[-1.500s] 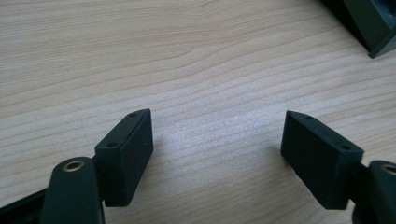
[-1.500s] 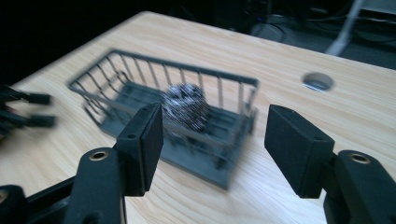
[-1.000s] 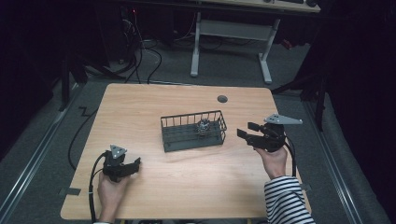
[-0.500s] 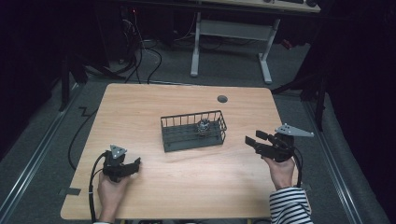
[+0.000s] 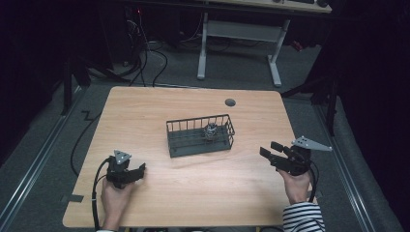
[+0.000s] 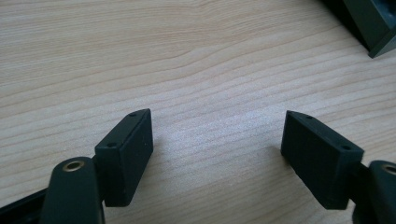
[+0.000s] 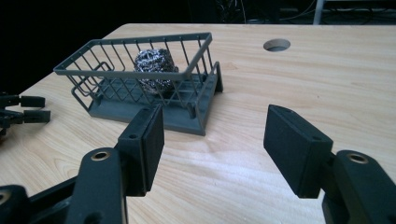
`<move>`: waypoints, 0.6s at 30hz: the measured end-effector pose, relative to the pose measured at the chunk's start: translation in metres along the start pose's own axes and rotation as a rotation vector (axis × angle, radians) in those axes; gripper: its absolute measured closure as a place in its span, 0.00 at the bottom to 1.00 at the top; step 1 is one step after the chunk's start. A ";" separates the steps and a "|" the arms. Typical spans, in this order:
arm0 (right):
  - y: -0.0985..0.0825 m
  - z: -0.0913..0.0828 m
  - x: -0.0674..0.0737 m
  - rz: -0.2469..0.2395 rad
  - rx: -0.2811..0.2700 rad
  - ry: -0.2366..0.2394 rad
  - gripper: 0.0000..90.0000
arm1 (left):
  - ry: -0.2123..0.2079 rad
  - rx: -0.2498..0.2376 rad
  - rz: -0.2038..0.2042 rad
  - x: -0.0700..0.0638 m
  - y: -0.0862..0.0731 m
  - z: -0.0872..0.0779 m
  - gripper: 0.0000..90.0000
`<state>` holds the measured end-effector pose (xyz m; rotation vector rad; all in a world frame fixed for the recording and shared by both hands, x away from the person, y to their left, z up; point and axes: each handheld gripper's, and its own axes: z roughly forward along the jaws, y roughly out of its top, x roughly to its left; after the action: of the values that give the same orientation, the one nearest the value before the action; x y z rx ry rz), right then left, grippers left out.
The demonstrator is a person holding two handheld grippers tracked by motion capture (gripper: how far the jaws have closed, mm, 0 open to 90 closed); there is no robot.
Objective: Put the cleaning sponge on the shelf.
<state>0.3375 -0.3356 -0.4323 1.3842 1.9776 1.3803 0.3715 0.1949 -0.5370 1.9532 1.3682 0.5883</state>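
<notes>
You have two black two-jaw grippers, one in each hand. Your left gripper point(image 5: 140, 169) rests low on the pale wood-grain table point(image 5: 193, 193) near its front left corner. Its flat, blocky pads stand wide apart with only bare wood between them. Your right gripper point(image 5: 269, 149) is near the right edge and points towards the middle. Its jaws are also apart and hold nothing.

One dark grey wire basket point(image 5: 196, 120) sits in the middle of the table, between the two grippers and apart from both. It is rectangular, with thin upright bars and a lattice floor. Inside, towards its right end, lies one shiny, tangled ball of steel wool point(image 5: 211, 130). One round hole point(image 5: 230, 102) is cut into the tabletop beyond the basket.
</notes>
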 end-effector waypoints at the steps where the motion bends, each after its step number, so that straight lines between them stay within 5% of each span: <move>1: -0.002 -0.001 -0.001 0.005 0.002 -0.002 0.43 | 0.000 0.000 0.000 0.000 0.000 0.000 0.29; 18: -0.030 0.013 -0.003 0.020 0.061 -0.012 0.43 | 0.000 0.000 -0.001 0.000 0.000 0.000 0.29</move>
<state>0.3332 -0.3329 -0.4650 1.4402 2.0193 1.3270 0.3715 0.1950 -0.5370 1.9528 1.3686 0.5876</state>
